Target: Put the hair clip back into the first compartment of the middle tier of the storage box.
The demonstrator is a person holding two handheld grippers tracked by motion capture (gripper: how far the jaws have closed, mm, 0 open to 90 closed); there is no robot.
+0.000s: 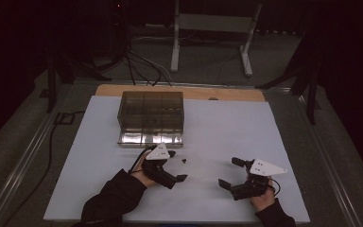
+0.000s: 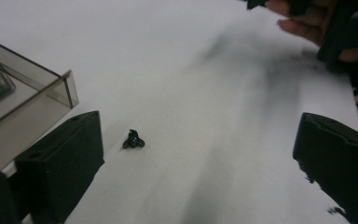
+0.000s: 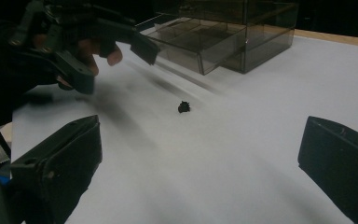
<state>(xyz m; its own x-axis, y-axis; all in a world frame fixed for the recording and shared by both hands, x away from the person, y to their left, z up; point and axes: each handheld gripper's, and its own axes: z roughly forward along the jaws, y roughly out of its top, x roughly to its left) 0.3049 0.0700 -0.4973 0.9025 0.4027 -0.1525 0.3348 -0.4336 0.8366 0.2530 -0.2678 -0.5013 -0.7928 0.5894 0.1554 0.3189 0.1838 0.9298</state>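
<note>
Broadly, one white table sheet (image 1: 217, 137) covers the work surface, and on its far left part stands one smoky, see-through drawer box (image 1: 151, 111) with a single drawer (image 1: 150, 138) pulled out toward the person. Nearer the person come the two handheld grippers. The left gripper (image 1: 176, 165) hovers just in front of the open drawer, jaws spread wide and holding nothing; in the left gripper view both black jaws stand far apart with bare sheet between them. The right gripper (image 1: 230, 172) sits well off to the right, likewise released, jaws parted and empty.

Smallest of all is one small black part (image 1: 184, 161), a knobbly little piece whose exact kind is too tiny to tell. It lies alone on the sheet, just beside the left gripper's far jaw and near the drawer's front corner; the left gripper view shows it (image 2: 133, 140) close to the left-hand jaw, off the midline between them.

As I judge it, the piece is meant for the drawer, and the pickup is the risky step. Because the part lies off-centre, closing as things stand could nudge it sideways or flick it away rather than trap it. Its small size and lumpy shape may let it twist or slip out of the pads, and a jaw dropping too low could scrape the sheet or knock the drawer's edge.
</note>
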